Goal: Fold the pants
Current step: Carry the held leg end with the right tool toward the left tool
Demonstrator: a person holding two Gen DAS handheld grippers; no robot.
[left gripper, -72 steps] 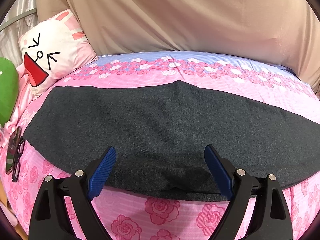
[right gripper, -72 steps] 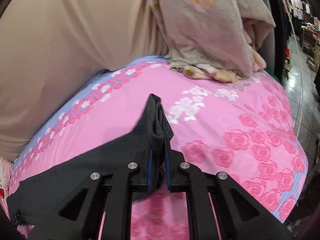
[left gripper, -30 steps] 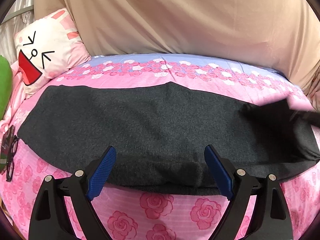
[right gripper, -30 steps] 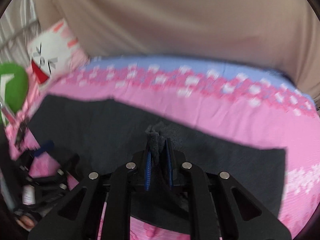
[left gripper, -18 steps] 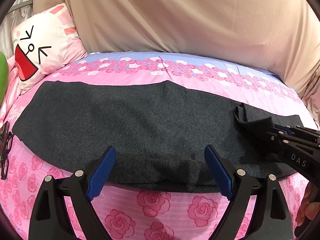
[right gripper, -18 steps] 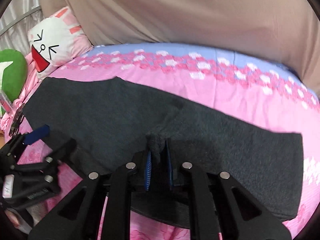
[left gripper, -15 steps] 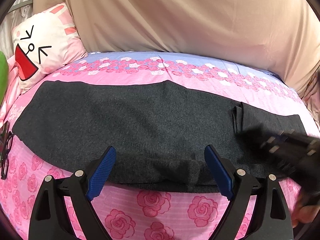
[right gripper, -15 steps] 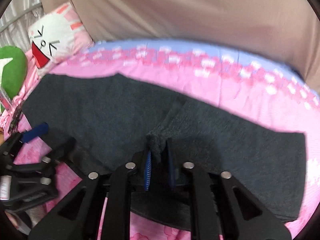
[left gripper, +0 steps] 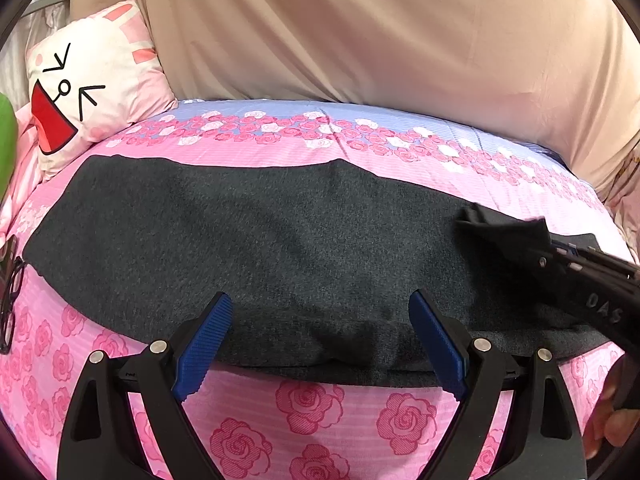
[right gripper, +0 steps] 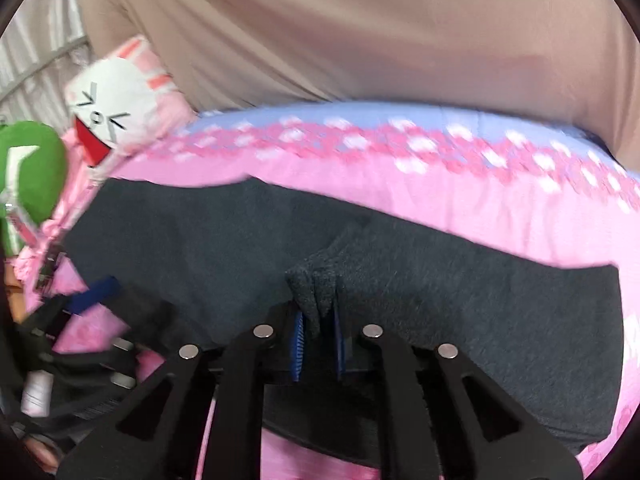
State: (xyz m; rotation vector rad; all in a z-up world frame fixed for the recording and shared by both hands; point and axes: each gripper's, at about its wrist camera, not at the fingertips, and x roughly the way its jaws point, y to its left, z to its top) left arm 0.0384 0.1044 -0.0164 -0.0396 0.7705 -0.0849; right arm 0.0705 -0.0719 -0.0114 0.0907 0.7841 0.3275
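— Where do the pants lie?

— The dark grey pants (left gripper: pixel 280 248) lie spread flat across the pink rose bedspread (left gripper: pixel 320 412), lengthwise from one side to the other. My right gripper (right gripper: pixel 316 344) has a bunched fold of them between its blue pads; the jaws are closing on that cloth, which stands lifted above the layer beneath.

— And your left?

— My left gripper (left gripper: pixel 320 344) stands wide apart over the near edge of the pants, nothing between its pads (left gripper: pixel 204 344).

— What does one view give that the other lacks?

— The left view shows my right gripper from the side with the raised fold, fingers of a hand at the lower right edge, and dark-framed glasses (left gripper: pixel 10 296) at the far left. The right view, blurred, shows a green cushion (right gripper: pixel 32 176) beside the rabbit-face pillow (right gripper: pixel 116 112).
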